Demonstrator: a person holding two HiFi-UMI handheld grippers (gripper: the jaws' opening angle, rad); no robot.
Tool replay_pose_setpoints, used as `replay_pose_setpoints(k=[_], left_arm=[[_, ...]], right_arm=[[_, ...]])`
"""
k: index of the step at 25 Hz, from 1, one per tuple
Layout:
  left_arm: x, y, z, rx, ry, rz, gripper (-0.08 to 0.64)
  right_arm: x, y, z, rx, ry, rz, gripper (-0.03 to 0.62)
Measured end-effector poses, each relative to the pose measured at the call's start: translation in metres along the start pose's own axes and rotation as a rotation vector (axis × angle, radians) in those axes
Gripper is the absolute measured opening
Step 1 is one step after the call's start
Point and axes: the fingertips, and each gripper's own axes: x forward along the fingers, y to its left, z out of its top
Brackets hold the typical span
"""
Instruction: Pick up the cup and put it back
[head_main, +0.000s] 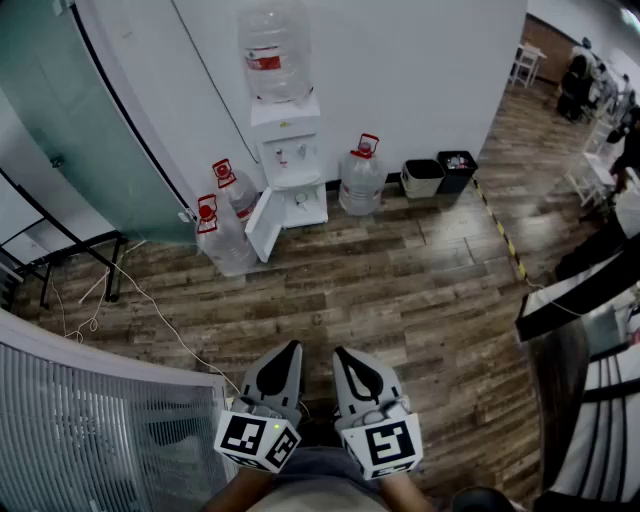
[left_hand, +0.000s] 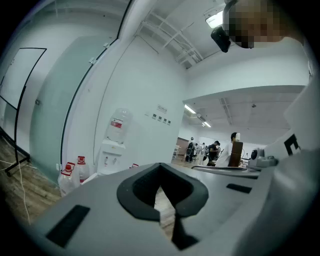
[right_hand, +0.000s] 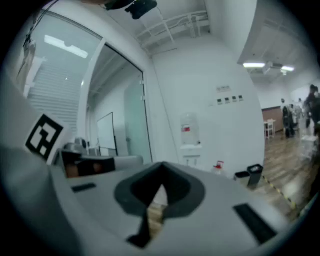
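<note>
White dispenser (head_main: 284, 150) shows its open door (head_main: 262, 226) only in head view.

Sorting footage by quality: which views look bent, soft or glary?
Head view: sharp, with a soft sheen on the brown plank floor beside the white water dispenser. Left gripper view: heavy fisheye bending, dark corners. Right gripper view: same bending, softest overall.

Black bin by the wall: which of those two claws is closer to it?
Right. The right claw is far short of the black bin and left of it; the left claw sits beside the right one, farther left.
</note>
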Motion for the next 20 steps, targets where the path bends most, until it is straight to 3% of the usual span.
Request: replay_pose_setpoints(k=[10,20], left_arm=[[0.007,-0.02,-0.001,0.04,0.005,-0.031,0.005],[0.013,-0.008,-0.013,0.035,0.029,-0.009,0.005]], right_arm=[[0.003,0.013,0.011,-0.027,-0.029,0.048,0.021],[0.024,0.019,-0.005,-0.047,0.055,0.117,0.023]])
